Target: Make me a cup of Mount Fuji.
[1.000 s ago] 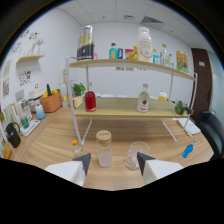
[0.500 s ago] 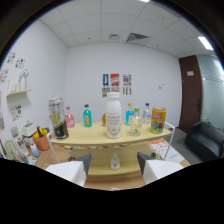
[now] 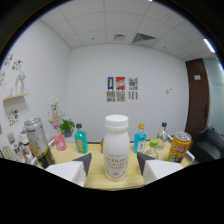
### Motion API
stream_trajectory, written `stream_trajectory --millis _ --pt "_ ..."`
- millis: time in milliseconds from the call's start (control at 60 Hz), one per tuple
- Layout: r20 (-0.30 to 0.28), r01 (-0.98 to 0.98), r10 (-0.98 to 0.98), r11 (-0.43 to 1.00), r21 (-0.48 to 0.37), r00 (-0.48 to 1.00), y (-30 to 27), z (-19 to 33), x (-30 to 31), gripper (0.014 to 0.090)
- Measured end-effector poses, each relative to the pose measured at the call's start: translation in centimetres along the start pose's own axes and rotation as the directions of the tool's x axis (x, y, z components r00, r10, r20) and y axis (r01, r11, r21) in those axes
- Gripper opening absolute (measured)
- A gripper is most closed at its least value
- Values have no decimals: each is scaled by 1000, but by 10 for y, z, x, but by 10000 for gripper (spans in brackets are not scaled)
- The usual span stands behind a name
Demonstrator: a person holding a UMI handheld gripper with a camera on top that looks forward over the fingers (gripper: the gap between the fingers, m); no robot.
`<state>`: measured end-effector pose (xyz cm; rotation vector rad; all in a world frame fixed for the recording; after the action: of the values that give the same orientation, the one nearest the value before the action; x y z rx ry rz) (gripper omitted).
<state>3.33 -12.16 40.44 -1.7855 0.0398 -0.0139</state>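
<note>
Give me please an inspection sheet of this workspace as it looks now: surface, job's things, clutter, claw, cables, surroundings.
Surface: light wooden shelf top, crowded with drinks.
Job's things: white bottle with white cap stands upright between the claw's fingers, a gap at each side.
Clutter: tall silver can, pink bottle, two teal bottles, clear bottle, orange-yellow can, all upright behind or beside the white bottle.
Claw: claw open, fingers either side of the white bottle, not pressing it.
Cables: nothing seen.
Surroundings: white wall with three posters, potted plant, dark door, ceiling vent.
</note>
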Motion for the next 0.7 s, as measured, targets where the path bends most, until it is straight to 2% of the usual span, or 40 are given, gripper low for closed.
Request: stream_trajectory --millis 117,217,267,500,700 --pt "-1 4 -4 1000 13 1000 -1 25 2 741" --pt "12 -31 31 1000 1 999 2 37 1 583" --pt "-3 -44 44 999 0 999 2 39 6 517" --pt "21 -54 54 999 -6 998 2 32 2 491" --pt "67 -23 18 997 73 998 -24 -13 0 483"
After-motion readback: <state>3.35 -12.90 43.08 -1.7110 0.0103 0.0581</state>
